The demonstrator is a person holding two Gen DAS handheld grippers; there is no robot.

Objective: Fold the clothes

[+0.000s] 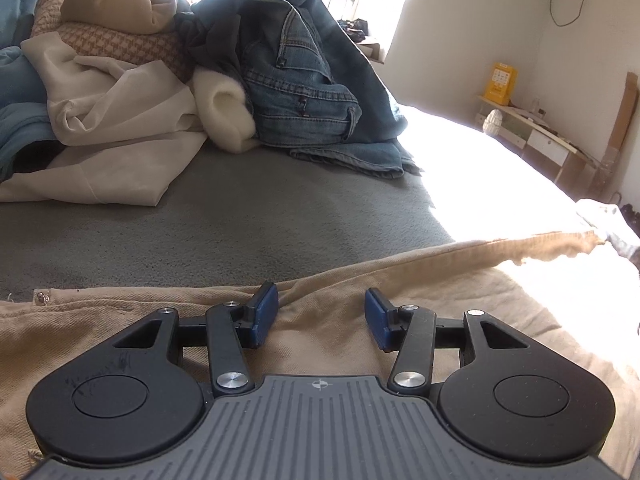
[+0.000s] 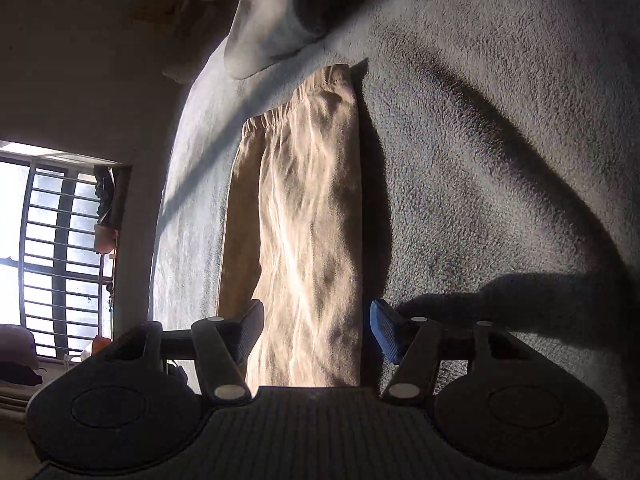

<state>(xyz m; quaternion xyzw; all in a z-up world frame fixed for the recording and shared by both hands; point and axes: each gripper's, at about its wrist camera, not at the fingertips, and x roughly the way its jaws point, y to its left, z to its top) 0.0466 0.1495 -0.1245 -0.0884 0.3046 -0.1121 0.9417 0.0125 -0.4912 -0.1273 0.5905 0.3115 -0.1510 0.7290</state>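
A pair of tan trousers (image 1: 360, 280) of coarse woven twill lies stretched flat across a bed (image 1: 224, 216) covered in nubby grey fleece. The left tool (image 1: 321, 314) hovers just above the trousers' upper edge, its blue ribbed pads spread apart and holding nothing. A small metal rivet (image 1: 41, 298) glints near the waistband at the left. Behind, at the far side of the bed, sits a rumpled heap: faded blue jeans (image 1: 296, 92) with stitched seams, a cream garment (image 1: 116, 120), and a houndstooth-patterned piece (image 1: 120, 42).

In the right wrist view, the trousers (image 2: 308, 216) run away in a long, wrinkled strip ending in what looks like a gathered elastic hem. The right tool (image 2: 316, 330) sits over the near end, pads apart on either side of the cloth, not gripping it. A barred window (image 2: 52, 256) glows at the left.
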